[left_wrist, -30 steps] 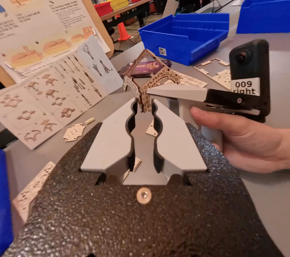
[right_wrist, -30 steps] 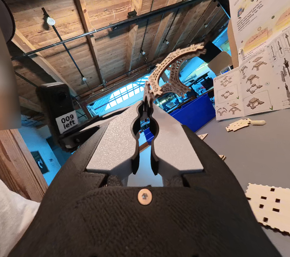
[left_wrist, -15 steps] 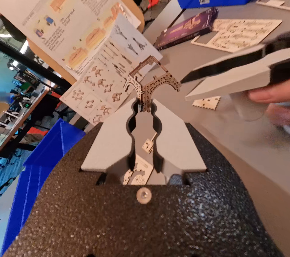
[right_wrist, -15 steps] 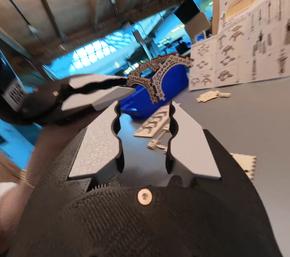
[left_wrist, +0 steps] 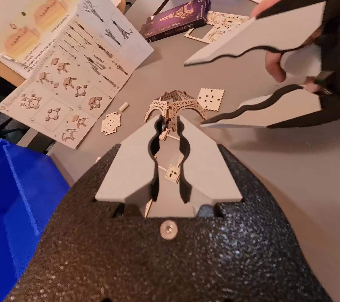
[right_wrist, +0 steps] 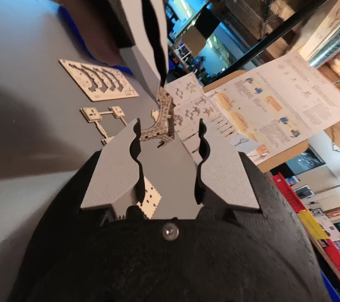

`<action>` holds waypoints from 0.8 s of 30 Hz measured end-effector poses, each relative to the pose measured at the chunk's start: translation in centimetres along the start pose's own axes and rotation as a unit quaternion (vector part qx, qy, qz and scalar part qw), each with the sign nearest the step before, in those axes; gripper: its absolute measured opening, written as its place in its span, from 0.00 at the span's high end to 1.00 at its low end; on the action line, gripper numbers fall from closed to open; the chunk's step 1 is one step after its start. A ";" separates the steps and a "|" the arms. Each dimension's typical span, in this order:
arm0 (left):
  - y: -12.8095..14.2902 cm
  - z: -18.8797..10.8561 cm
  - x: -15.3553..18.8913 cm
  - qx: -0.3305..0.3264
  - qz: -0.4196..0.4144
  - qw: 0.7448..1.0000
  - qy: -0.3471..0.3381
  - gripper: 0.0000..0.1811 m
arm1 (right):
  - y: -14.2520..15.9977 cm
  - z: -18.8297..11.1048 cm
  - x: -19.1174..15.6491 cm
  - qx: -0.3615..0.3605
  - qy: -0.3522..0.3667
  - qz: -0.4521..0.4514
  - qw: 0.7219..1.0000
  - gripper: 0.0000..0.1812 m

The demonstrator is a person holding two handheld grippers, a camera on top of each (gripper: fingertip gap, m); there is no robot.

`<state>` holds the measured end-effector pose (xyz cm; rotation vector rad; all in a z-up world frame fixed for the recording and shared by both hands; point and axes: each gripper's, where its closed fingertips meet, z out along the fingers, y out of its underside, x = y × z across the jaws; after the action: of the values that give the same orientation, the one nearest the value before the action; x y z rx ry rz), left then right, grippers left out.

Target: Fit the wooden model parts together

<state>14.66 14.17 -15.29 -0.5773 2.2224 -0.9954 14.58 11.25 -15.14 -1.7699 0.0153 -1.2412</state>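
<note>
Your left claw (left_wrist: 168,123) still pinches the wooden arch base (left_wrist: 174,107), now lowered near the grey surface (left_wrist: 257,155). Your right claw (right_wrist: 169,125) has let go and hangs wide open beside it, ready for the toothed square plate (left_wrist: 211,98) beyond.

left gripper (left_wrist: 168,122) clamped on wooden tower base (left_wrist: 174,107), right gripper (left_wrist: 193,93) spread wide beside it

Grey table (left_wrist: 257,164): instruction sheet (left_wrist: 73,79), purple box (left_wrist: 176,17), square plate (left_wrist: 211,98), cross-shaped plate (left_wrist: 110,123), punched sheets (right_wrist: 97,80).
</note>
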 end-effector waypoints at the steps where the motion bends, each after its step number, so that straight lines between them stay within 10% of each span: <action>1: 0.1 0.2 0.3 0.002 -0.002 1.000 0.015 0.93 | 0.6 0.2 -0.5 -0.013 -0.014 0.011 1.000 0.66; 14: -1.3 0.5 1.7 0.096 -0.138 0.976 0.139 0.93 | 0.6 -0.1 -0.2 -0.004 -0.001 -0.024 1.000 0.84; 24: -1.7 0.8 1.8 0.102 -0.094 0.985 0.107 0.93 | 0.4 -0.5 1.0 0.004 0.031 -0.019 0.999 0.91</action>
<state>14.19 11.64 -15.00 -0.6198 2.2431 -1.4229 14.87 10.20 -14.66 -1.7309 0.0119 -1.3212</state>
